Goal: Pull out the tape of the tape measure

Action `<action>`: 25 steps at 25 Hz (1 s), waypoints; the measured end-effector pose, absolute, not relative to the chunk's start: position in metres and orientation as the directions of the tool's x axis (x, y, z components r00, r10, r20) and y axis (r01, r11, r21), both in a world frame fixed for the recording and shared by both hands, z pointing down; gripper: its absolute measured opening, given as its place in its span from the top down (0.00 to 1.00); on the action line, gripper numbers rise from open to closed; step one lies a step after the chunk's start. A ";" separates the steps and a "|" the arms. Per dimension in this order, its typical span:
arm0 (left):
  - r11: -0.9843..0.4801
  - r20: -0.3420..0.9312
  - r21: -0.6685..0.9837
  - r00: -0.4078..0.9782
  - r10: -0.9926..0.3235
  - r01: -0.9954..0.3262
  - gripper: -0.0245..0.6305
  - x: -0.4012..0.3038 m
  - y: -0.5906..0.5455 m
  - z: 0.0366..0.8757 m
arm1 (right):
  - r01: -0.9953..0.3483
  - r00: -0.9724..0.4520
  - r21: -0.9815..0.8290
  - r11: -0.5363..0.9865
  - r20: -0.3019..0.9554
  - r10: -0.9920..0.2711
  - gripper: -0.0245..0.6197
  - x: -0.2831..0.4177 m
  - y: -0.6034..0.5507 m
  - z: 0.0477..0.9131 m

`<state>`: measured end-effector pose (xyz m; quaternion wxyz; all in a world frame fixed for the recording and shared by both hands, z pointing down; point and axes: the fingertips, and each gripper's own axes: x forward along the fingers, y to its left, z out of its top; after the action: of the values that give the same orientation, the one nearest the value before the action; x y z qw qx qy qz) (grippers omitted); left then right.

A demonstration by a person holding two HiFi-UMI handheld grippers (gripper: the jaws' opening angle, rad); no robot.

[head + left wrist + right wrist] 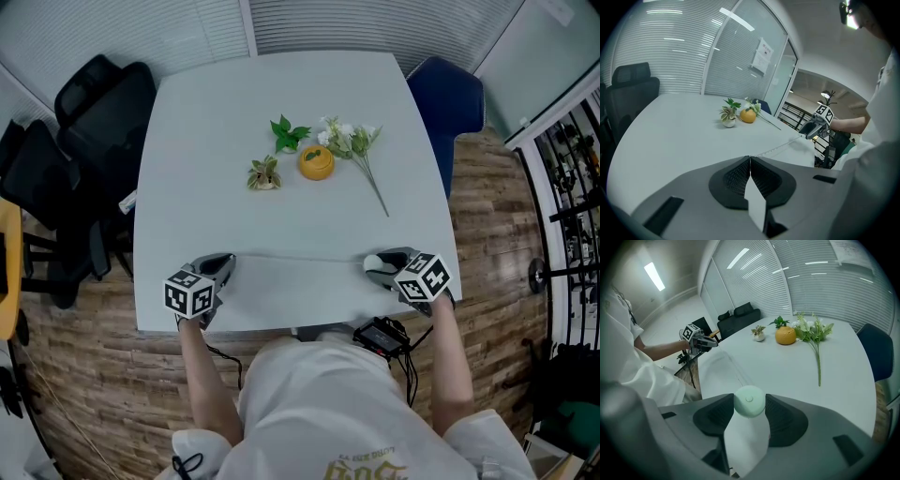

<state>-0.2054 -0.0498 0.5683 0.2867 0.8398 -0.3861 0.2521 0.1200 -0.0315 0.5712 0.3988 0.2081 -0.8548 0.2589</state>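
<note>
Tape measure [749, 401] case, pale green, gripped in right gripper [377, 265] jaws near bench [281, 112] front edge. Its tape [300, 258] stretched across to left gripper [750, 161], jaws closed on tape end. Pull-out step looks well along. Next: spread hands wider, both grips firm.

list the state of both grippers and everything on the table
left gripper, fingers shut on the tape end
right gripper, fingers clamped on the tape measure
tape, pulled out, stretched between the two grippers
potted plant, upright
orange round object, upright on the table
flower sprig, lying flat on the table
</note>
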 end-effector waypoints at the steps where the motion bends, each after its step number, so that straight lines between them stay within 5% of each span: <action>1: -0.537 0.646 0.287 0.574 -0.504 -0.794 0.95 -0.206 -0.050 0.569 | -0.561 -0.593 -0.275 0.781 0.792 -0.146 0.61 0.120 -0.031 0.572; 25: -0.527 0.679 0.313 0.574 -0.457 -0.790 0.95 -0.202 -0.063 0.585 | -0.565 -0.562 -0.285 0.775 0.820 -0.108 0.61 0.123 -0.047 0.586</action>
<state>-0.2022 -0.0629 0.5848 0.3097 0.8314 -0.3748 0.2689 0.1227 -0.0472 0.5862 0.4235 0.1998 -0.8414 0.2698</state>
